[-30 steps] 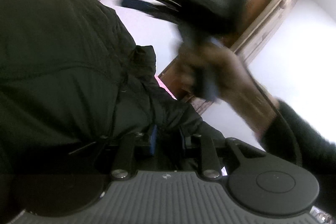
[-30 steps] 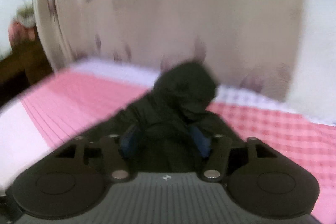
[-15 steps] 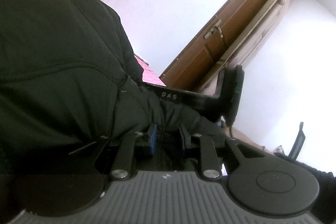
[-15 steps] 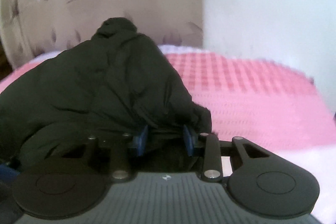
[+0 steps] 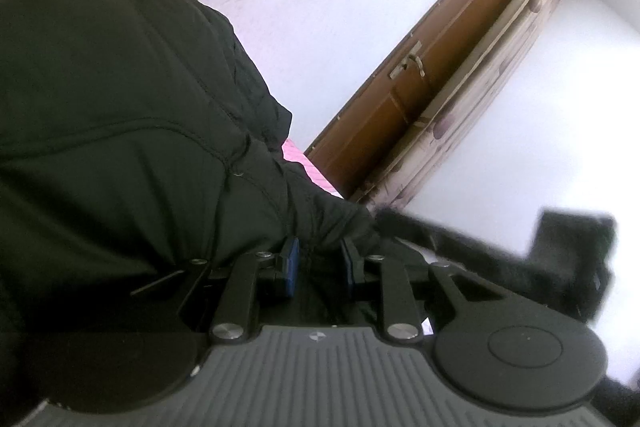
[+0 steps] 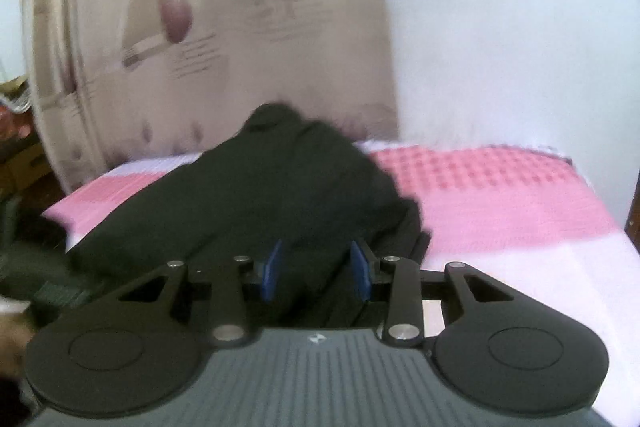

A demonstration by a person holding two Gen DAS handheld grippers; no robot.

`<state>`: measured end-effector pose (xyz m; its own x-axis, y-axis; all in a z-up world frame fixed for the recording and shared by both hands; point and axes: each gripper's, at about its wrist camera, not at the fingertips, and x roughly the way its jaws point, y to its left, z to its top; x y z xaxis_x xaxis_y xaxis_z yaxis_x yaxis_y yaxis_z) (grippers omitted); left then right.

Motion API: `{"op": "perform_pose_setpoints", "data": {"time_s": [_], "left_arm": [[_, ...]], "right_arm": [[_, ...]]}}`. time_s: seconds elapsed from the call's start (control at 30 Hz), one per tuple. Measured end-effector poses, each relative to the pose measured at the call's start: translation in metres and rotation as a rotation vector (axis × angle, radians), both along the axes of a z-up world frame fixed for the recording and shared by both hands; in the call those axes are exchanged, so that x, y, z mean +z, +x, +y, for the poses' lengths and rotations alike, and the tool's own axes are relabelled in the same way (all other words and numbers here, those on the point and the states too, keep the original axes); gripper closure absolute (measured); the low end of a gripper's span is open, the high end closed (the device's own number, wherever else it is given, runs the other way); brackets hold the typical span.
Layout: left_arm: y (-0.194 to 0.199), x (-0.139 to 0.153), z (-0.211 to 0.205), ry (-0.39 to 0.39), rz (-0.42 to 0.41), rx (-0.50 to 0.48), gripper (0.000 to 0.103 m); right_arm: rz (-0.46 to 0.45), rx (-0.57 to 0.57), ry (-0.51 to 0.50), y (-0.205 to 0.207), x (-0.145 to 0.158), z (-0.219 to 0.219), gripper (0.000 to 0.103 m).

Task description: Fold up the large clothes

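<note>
A fold of the dark jacket (image 5: 120, 107) is pinched by the left gripper (image 5: 318, 261). The right gripper (image 6: 316, 269), just opening slightly, is seen with jacket cloth between its pads, though a grip cannot be told. Bare pink bedspread (image 6: 500, 195) is left open to the jacket's right.

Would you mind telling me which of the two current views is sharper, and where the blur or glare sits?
Left wrist view: mostly sharp, the jacket seams and door handle crisp; white wall overexposed; only the other tool at lower right is smeared. Right wrist view: blurred throughout, curtain streaked, bedcover checks soft; fisheye bends both.
</note>
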<state>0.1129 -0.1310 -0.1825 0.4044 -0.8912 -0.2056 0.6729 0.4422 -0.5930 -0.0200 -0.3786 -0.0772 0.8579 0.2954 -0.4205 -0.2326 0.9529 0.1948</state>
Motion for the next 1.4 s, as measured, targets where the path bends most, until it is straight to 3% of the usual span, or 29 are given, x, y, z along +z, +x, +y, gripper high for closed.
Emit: {"op": "perform_pose_setpoints", "data": {"time_s": [0.1,0.17,0.27,0.33,0.5,0.6,0.73,0.8,0.87,0.97,1.1,1.23,1.4], "left_arm": [[-0.002,-0.001,0.002,-0.007,-0.007,0.004,0.074],[-0.004,-0.002,0.004,-0.015,-0.012,0.003,0.070],[-0.009,-0.001,0.008,-0.023,-0.040,0.000,0.060],[-0.012,0.000,0.009,-0.022,-0.062,-0.002,0.057],[-0.014,0.000,0.010,-0.021,-0.067,-0.006,0.055],[-0.014,0.000,0.012,-0.044,-0.071,-0.015,0.049],[-0.025,0.002,0.018,-0.088,-0.122,-0.029,0.022],[-0.034,0.008,0.027,-0.107,-0.130,-0.010,0.015],[-0.044,0.020,0.043,-0.124,-0.150,0.035,0.004],[-0.051,0.041,0.073,-0.090,-0.193,0.150,0.002],[-0.051,0.051,0.121,-0.024,-0.181,0.337,0.001],[-0.051,0.034,0.154,-0.003,-0.108,0.365,0.001],[-0.046,0.022,0.162,0.013,-0.072,0.349,0.001]], "right_arm": [[0.010,-0.035,-0.048,-0.019,-0.011,0.011,0.071],[0.056,-0.082,0.001,-0.026,-0.023,0.004,0.072],[0.162,-0.138,-0.009,-0.032,-0.049,0.003,0.076],[0.142,-0.148,-0.007,-0.044,-0.060,0.007,0.079],[0.087,-0.253,0.122,-0.060,-0.039,-0.019,0.079],[0.001,-0.204,0.199,-0.070,-0.017,-0.018,0.079],[0.008,-0.129,0.165,-0.060,-0.012,0.013,0.079],[0.069,-0.145,0.117,-0.051,-0.028,0.023,0.082],[0.121,-0.166,0.150,-0.050,-0.048,0.022,0.083],[0.131,-0.187,0.196,-0.056,-0.060,0.019,0.083],[0.112,-0.184,0.159,-0.064,-0.061,0.022,0.083],[0.131,-0.197,0.208,-0.064,-0.060,0.013,0.070],[0.132,-0.199,0.184,-0.054,-0.054,0.021,0.069]]}}
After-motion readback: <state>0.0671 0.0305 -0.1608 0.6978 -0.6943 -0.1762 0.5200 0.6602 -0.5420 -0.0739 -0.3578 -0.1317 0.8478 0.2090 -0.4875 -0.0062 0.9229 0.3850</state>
